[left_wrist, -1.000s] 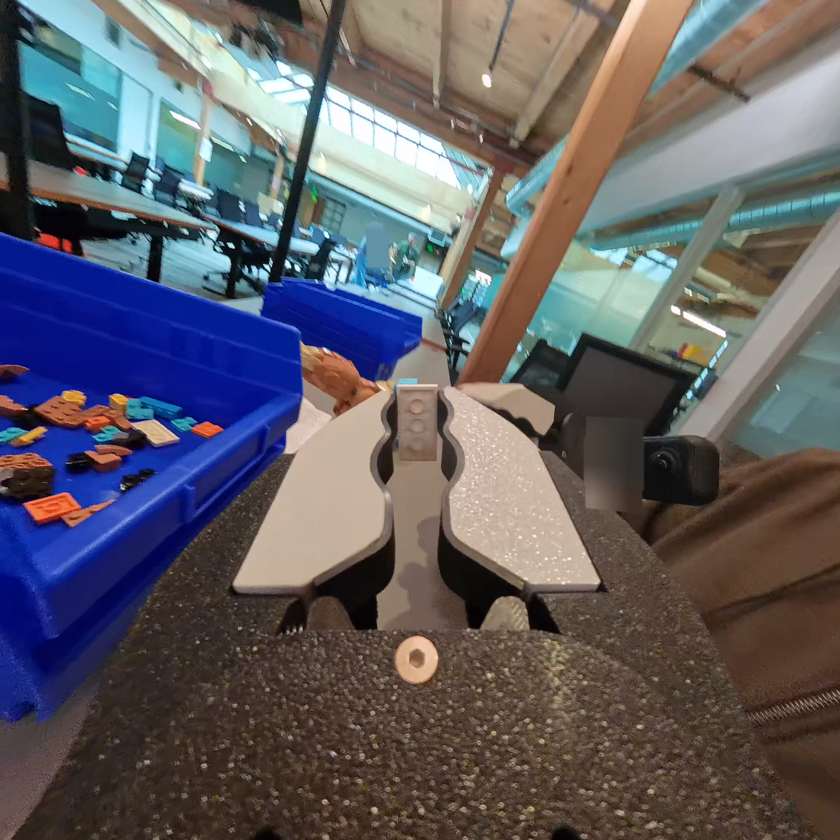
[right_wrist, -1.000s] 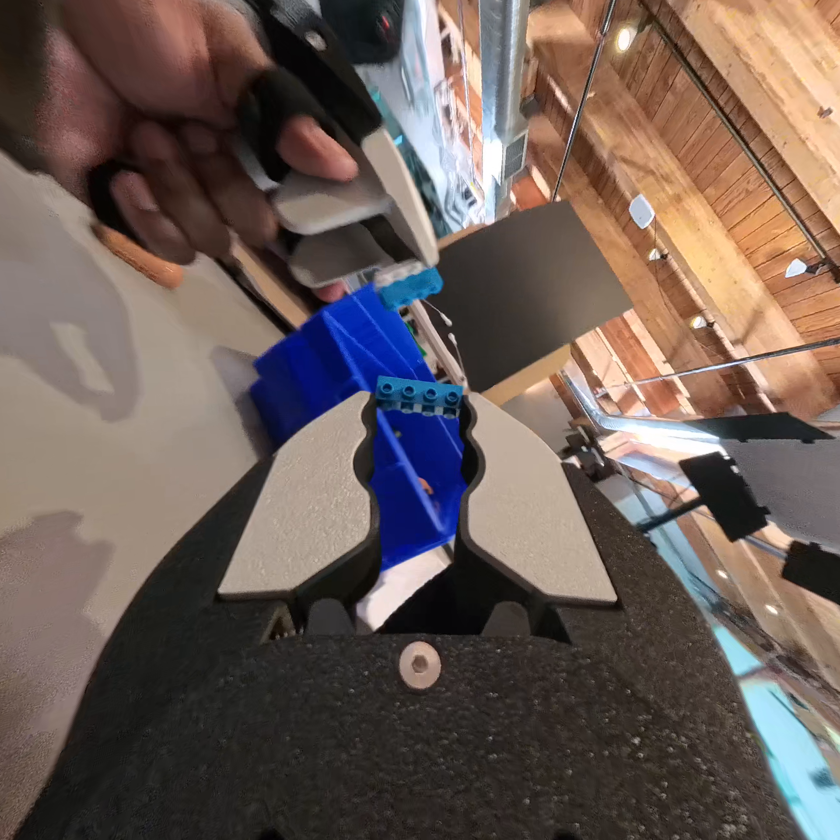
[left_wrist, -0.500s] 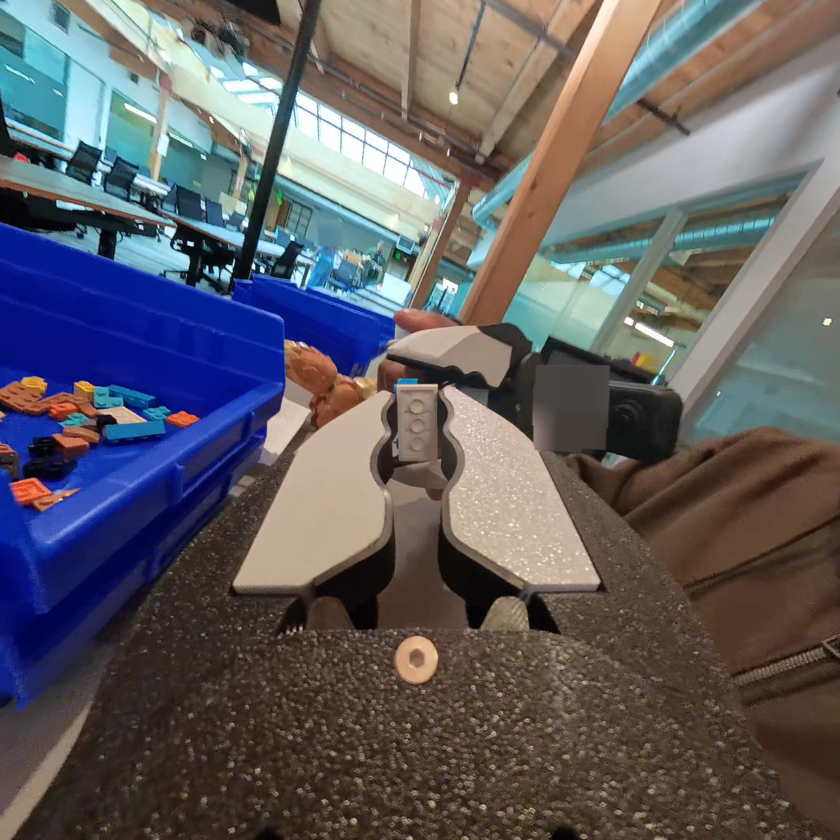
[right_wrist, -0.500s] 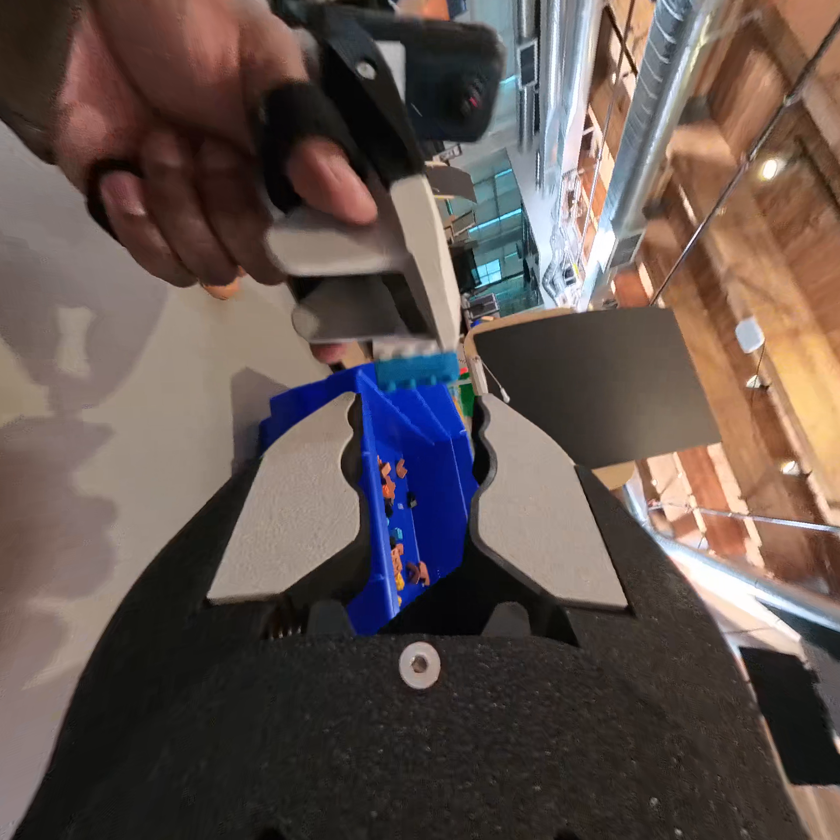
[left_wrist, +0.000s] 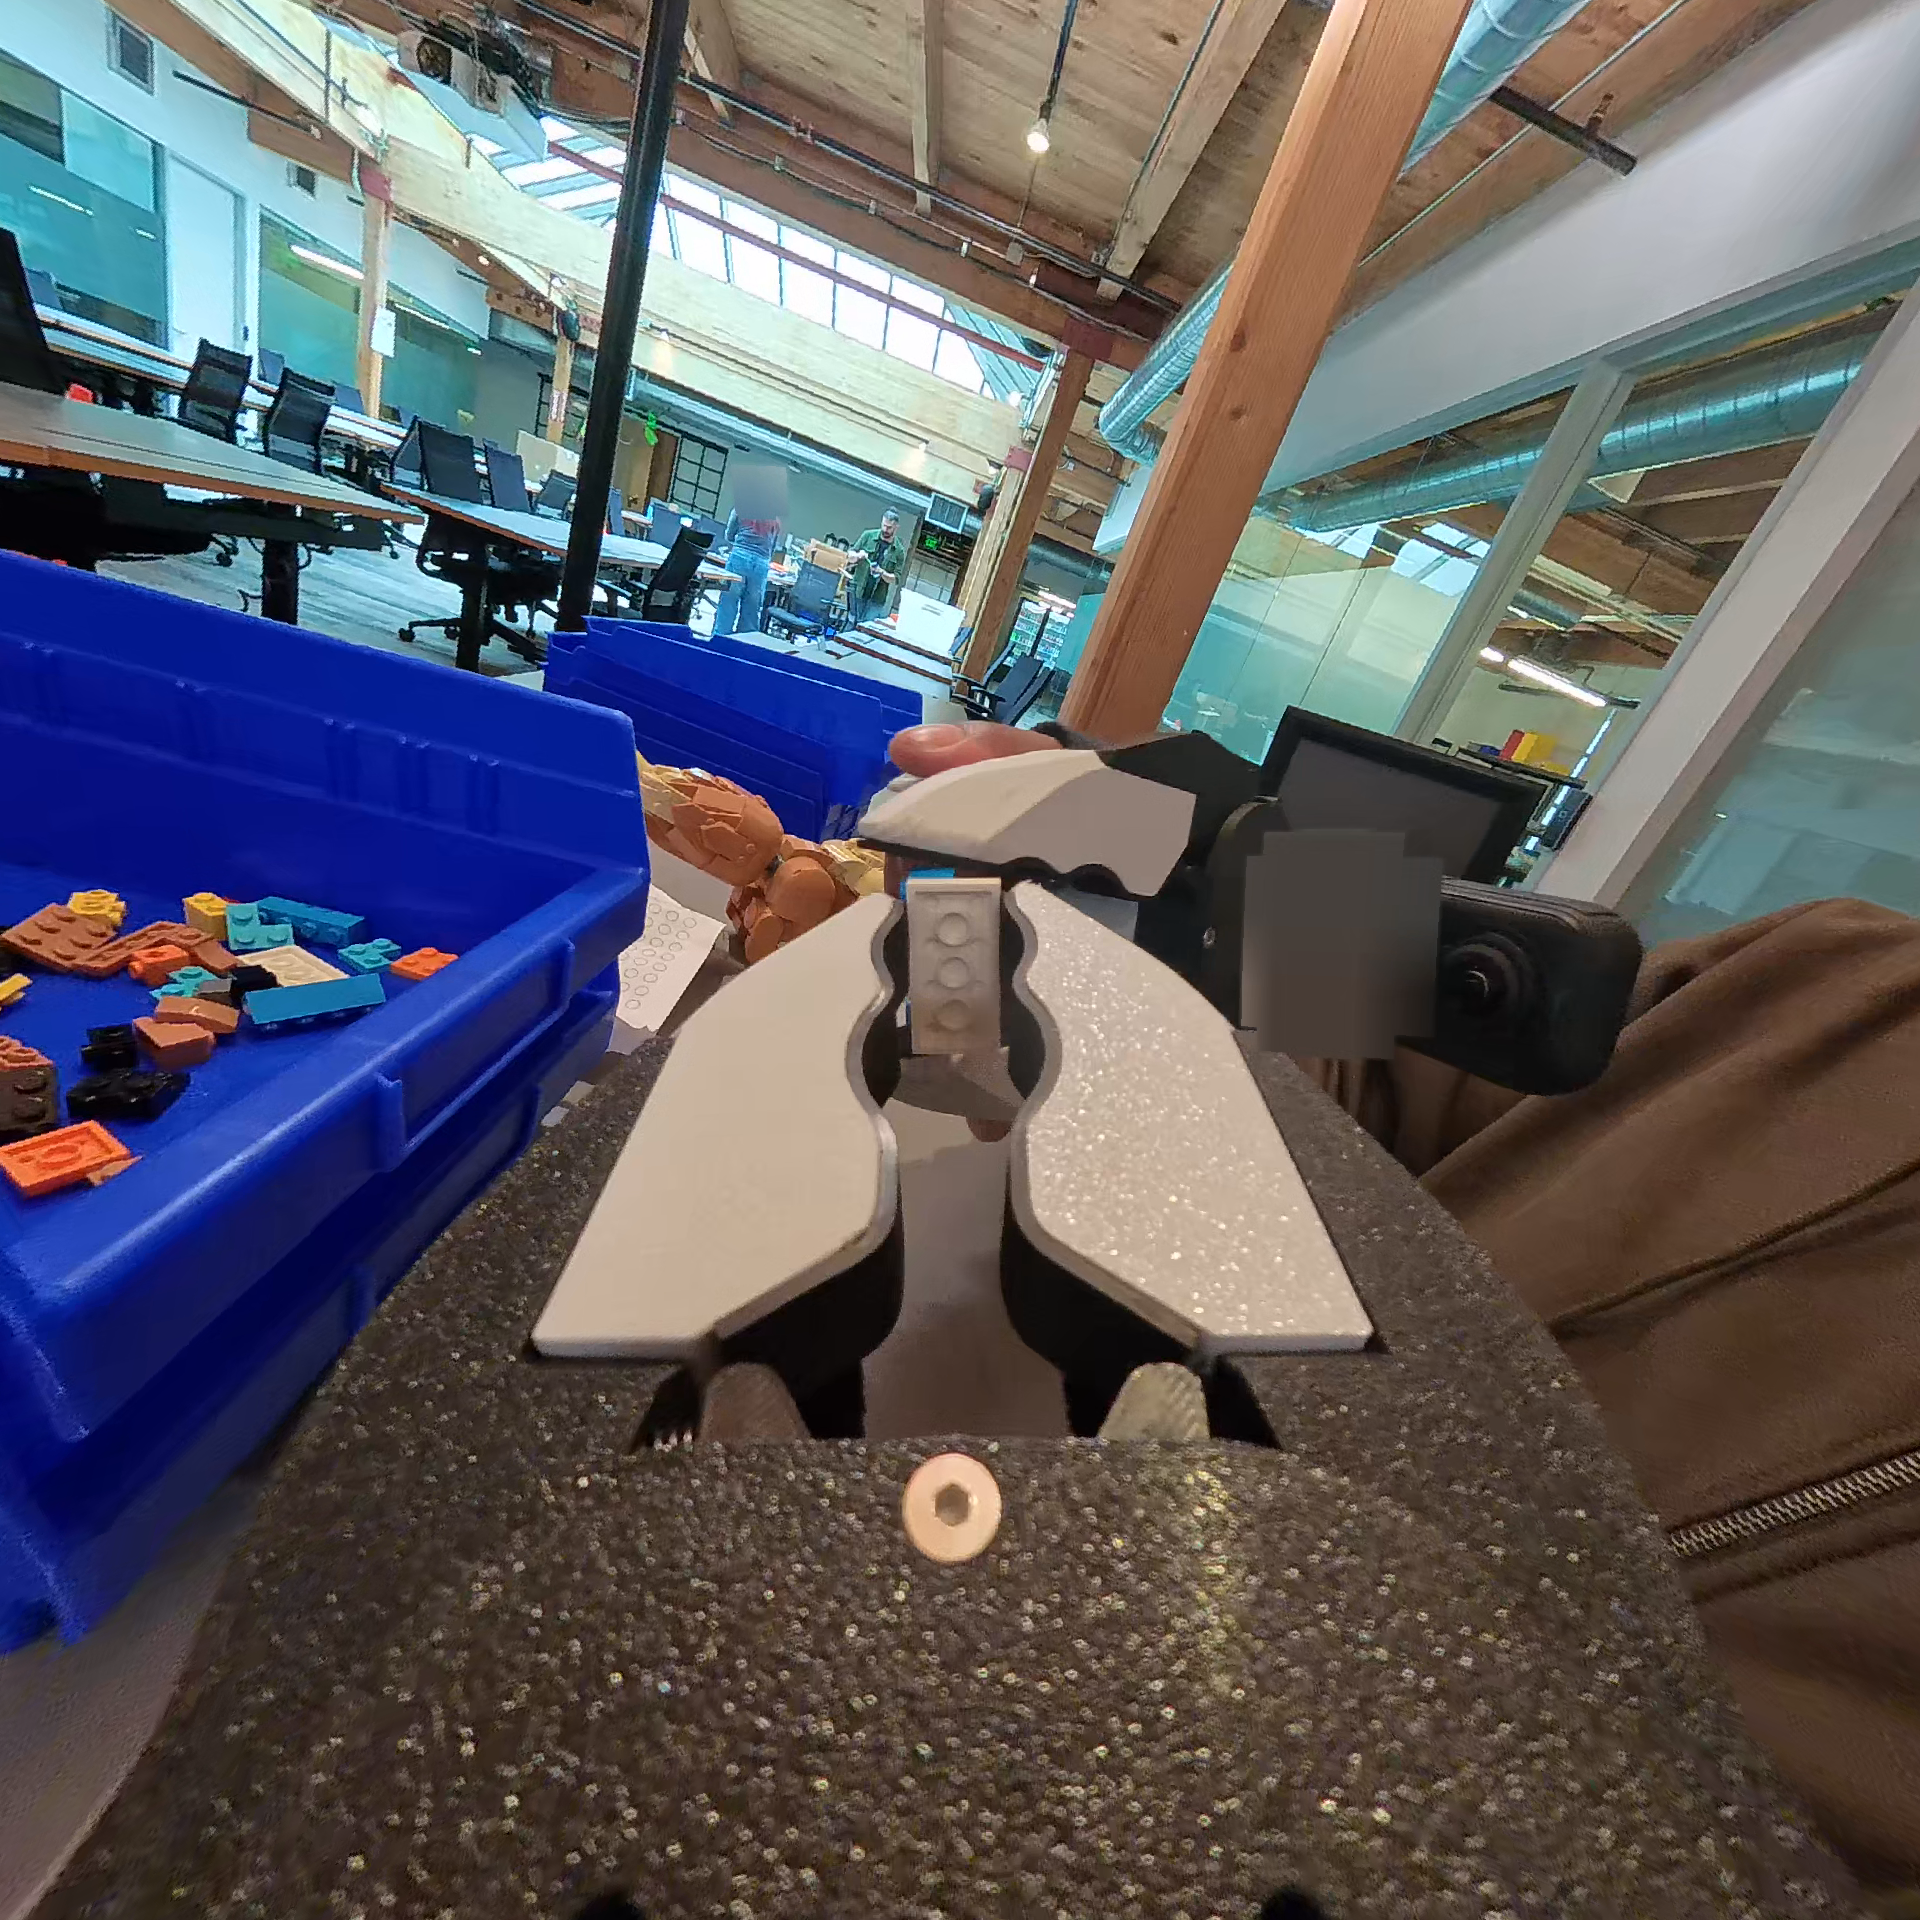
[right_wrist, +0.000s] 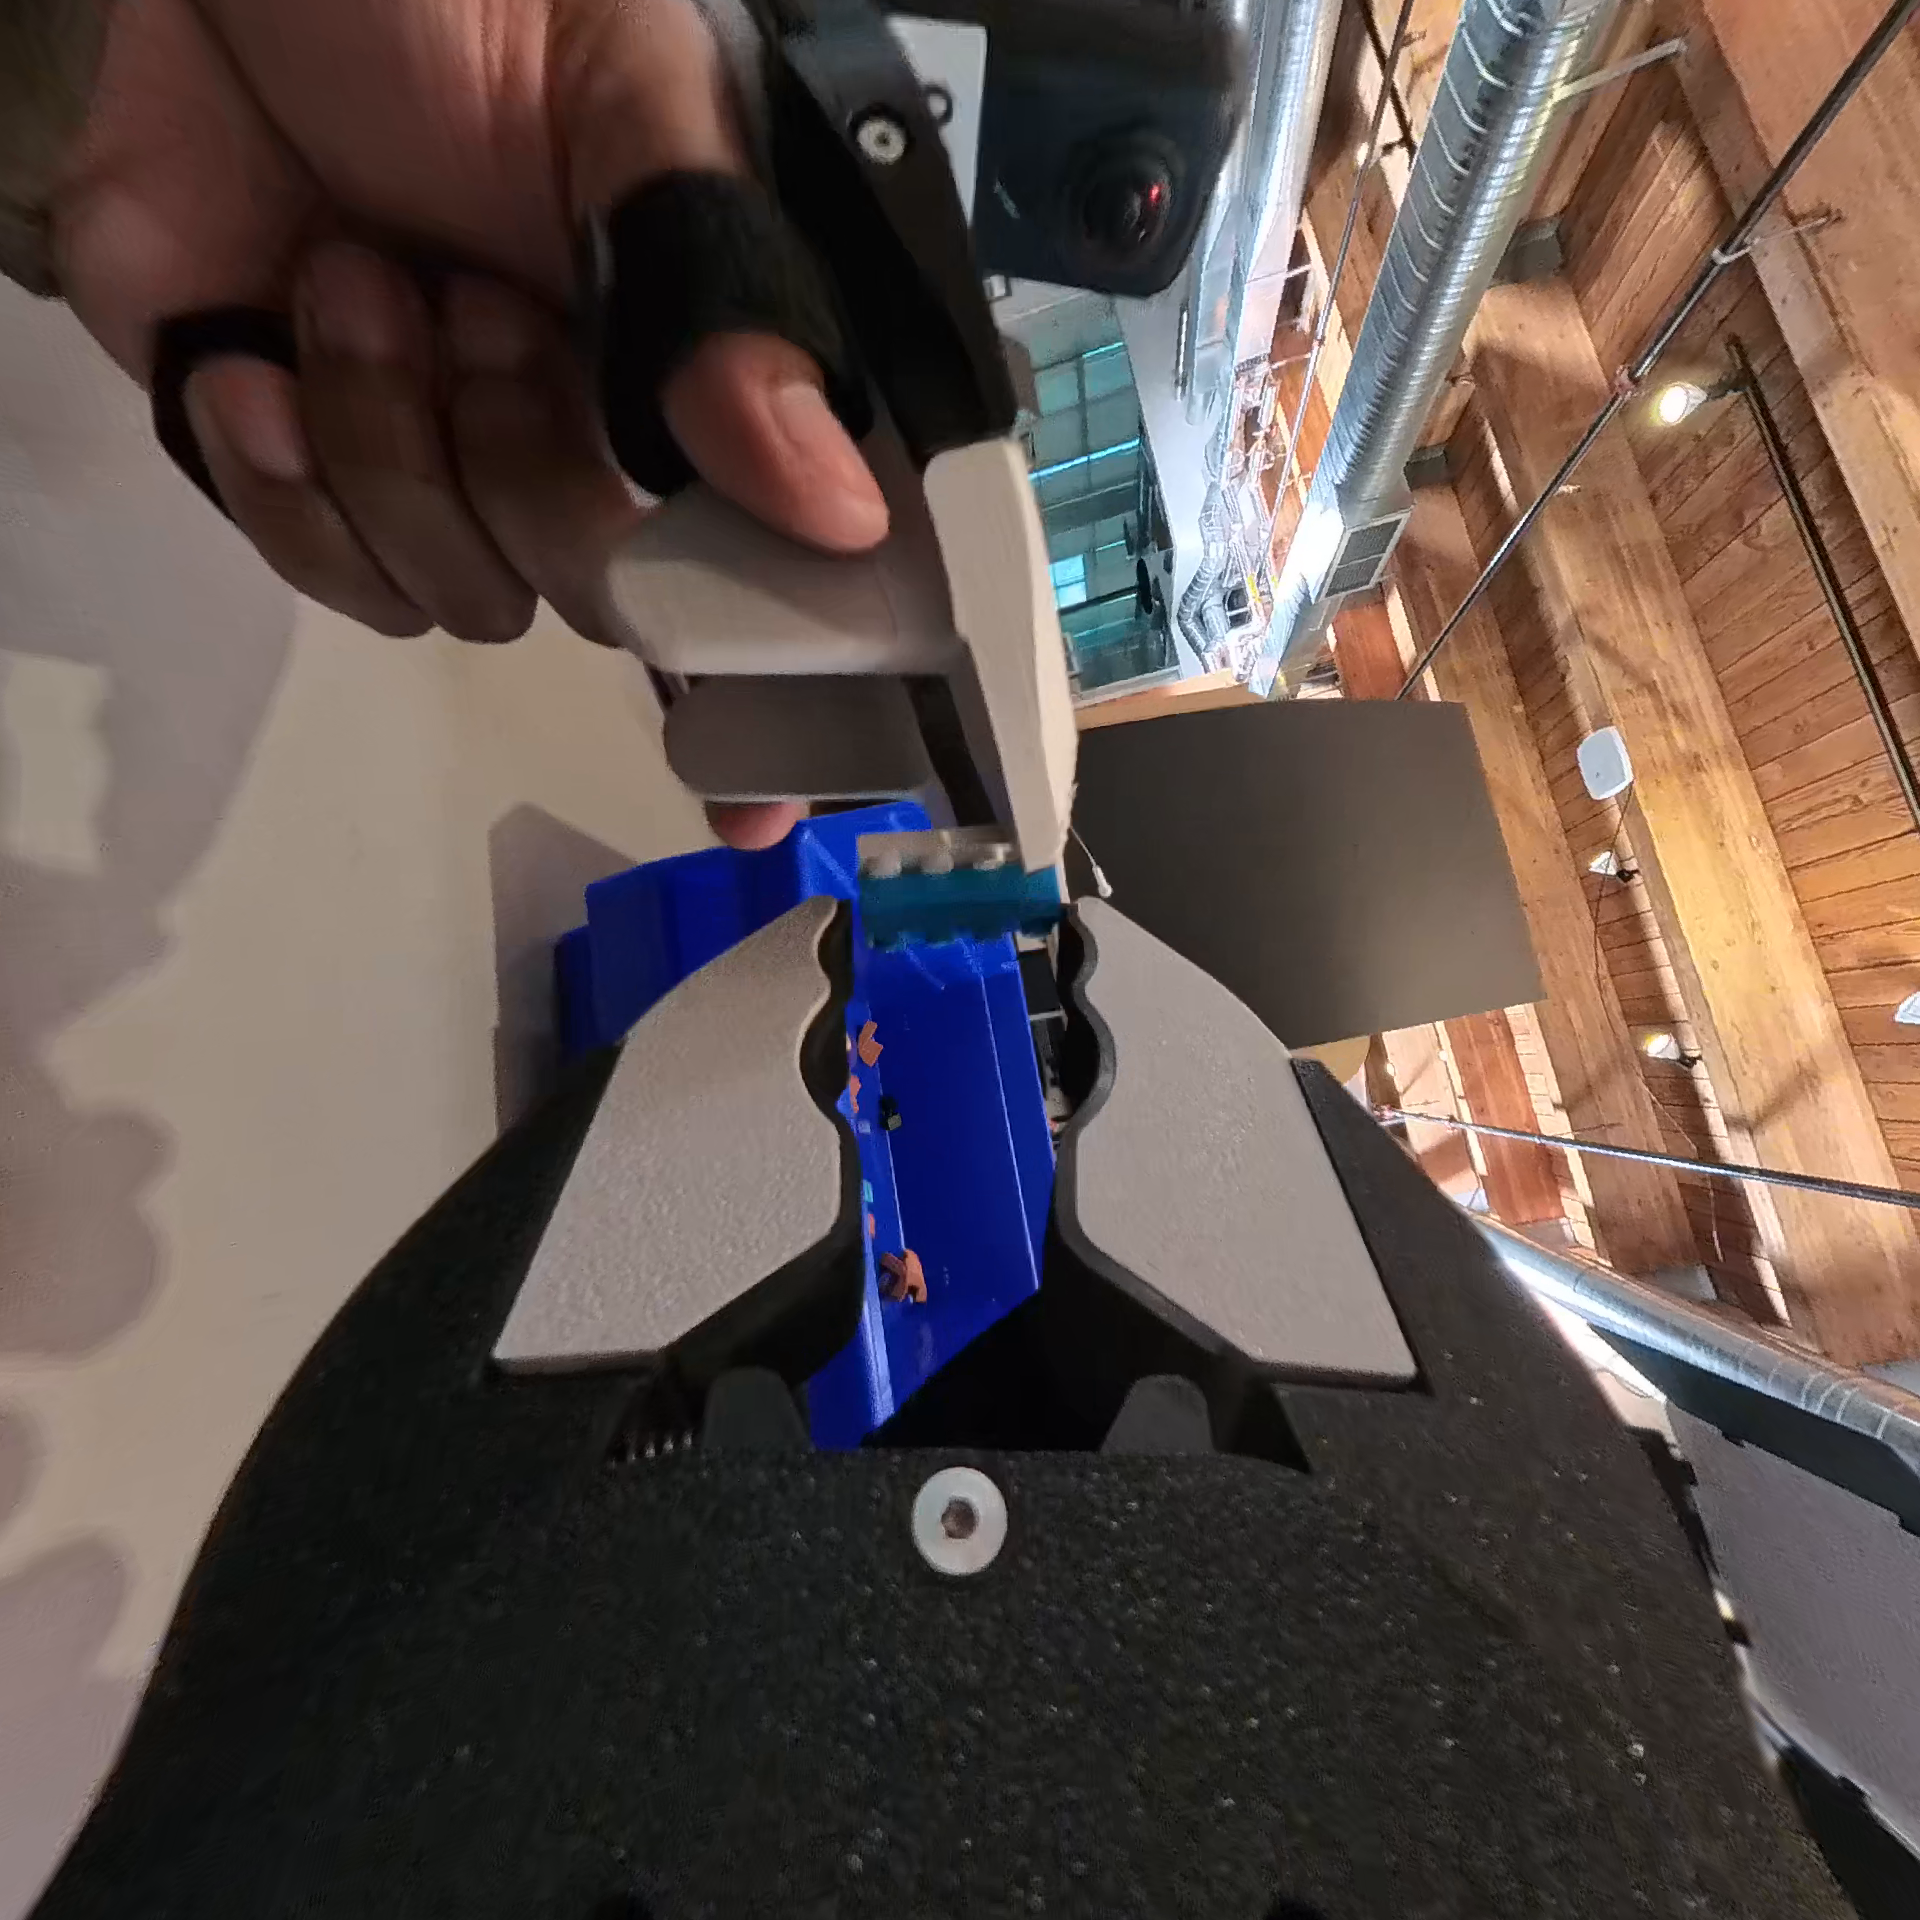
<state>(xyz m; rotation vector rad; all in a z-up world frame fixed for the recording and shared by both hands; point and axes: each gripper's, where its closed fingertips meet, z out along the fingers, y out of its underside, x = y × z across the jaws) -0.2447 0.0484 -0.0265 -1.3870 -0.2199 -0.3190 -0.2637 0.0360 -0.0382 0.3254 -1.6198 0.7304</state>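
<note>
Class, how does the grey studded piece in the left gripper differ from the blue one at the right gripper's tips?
Colour: the grey piece is pale grey, the blue piece bright blue. Pose: grey runs lengthwise along the left gripper's fingers; blue lies crosswise at the right gripper's tips. Grip: grey is clamped; whether blue is clamped is unclear. Both are small studded pieces, touching each other.
</note>
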